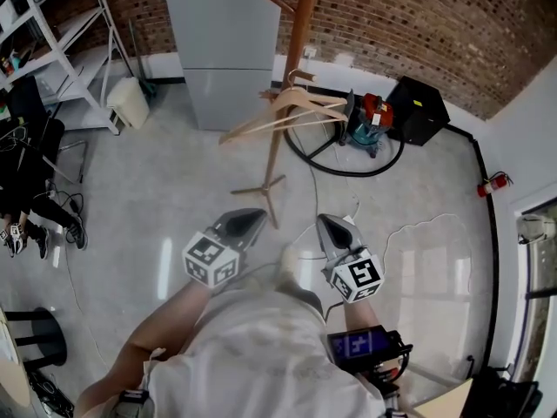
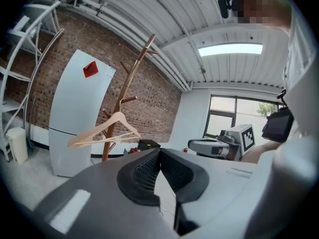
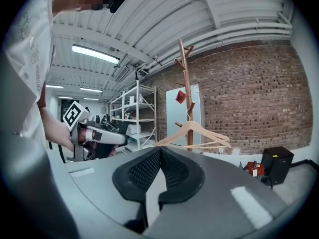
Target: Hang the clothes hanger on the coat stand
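Wooden clothes hanger [image 1: 285,111] hung by its hook on a low peg of the coat stand [image 1: 297,33], well apart from both grippers. Task looked done.

Left hand-held gripper [image 1: 254,216] was clenched, pads together, nothing between them. Right hand-held gripper [image 1: 324,221] was the same: clenched and empty. Both were held low in front of the person, over bare floor.

Risks, judged:
- The hanger's hook sat close to the trunk on a short peg, and the hanger lay tilted in the head view. A knock to the stand could swing it off.
- The coat stand was thin with spread feet, so reaching back in with a gripper could rock or tip it.
- A black cable [image 1: 348,165] looped on the floor by the stand's base, and a thin white cord [image 1: 409,226] lay near the person. Either could trip someone stepping forward.
- A red and teal vacuum [image 1: 369,122] and a black box [image 1: 416,110] stood just beside the stand, leaving little room on that side.

Writing:
- The red label [image 2: 90,69] on the grey cabinet [image 2: 79,118] was too small to read.
- The cubes carried only black-and-white square markers, no words.
- The lit screen [image 1: 357,345] at the person's waist was not legible.
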Action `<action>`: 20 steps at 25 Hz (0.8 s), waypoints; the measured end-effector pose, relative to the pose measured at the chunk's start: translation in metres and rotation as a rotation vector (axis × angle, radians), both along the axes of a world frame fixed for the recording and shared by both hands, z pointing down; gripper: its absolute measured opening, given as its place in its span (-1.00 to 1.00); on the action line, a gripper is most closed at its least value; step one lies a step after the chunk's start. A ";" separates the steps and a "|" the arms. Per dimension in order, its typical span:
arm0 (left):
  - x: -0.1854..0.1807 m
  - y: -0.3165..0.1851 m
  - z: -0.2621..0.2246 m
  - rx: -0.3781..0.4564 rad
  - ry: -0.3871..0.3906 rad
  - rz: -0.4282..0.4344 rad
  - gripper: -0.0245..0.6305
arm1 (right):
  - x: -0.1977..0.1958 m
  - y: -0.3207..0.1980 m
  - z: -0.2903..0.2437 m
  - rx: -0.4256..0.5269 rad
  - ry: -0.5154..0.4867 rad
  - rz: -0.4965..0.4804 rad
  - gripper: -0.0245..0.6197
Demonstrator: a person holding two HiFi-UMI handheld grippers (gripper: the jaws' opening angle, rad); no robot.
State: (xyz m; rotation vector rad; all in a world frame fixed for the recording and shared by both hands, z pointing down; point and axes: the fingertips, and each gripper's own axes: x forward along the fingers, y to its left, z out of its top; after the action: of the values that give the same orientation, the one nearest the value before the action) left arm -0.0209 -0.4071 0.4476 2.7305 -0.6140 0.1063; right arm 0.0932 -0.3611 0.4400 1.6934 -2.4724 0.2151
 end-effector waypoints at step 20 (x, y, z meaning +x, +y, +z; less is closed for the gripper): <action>0.008 -0.007 0.003 0.007 -0.007 -0.003 -0.92 | 0.007 -0.011 -0.003 0.014 -0.038 -0.006 -0.89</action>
State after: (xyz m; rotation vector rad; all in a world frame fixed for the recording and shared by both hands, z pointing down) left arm -0.0126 -0.4144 0.4505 2.7367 -0.6216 0.1128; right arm 0.0997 -0.3720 0.4373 1.7023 -2.5113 0.2317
